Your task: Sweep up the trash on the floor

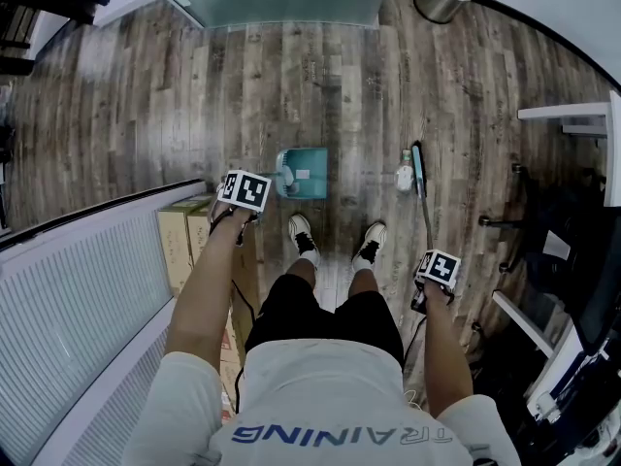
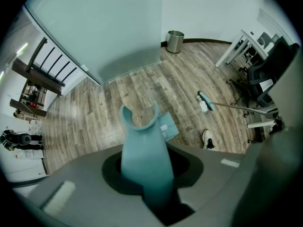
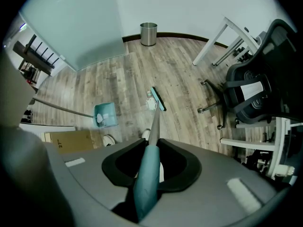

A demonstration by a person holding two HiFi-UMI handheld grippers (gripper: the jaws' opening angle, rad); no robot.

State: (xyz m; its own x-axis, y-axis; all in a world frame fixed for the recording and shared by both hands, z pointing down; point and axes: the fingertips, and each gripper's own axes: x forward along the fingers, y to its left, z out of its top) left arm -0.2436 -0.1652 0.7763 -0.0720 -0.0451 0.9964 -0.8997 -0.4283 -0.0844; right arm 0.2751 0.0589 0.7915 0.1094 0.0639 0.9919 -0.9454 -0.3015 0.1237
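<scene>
Head view: a person is standing on the wood floor [image 1: 194, 85], pointing both grippers straight down.
Left gripper [image 1: 241, 194]: its jaws are clamping the teal dustpan handle [image 2: 144, 150] and holding the dustpan [image 1: 302, 173] flat ahead of the shoes, probably to catch sweepings.
Right gripper [image 1: 437, 272]: its jaws are pinching the broom handle [image 3: 147, 178], and the broom head [image 1: 418, 166] is resting near the dustpan.
Trash [image 1: 405, 176]: a white scrap is lying just beside the broom head, on the dustpan side, so the broom appears placed to push it across.
Dustpan contents: a pale piece is showing inside.
Obscured: marker cubes are covering both sets of jaws from above, and the scrap is too small to identify.
</scene>
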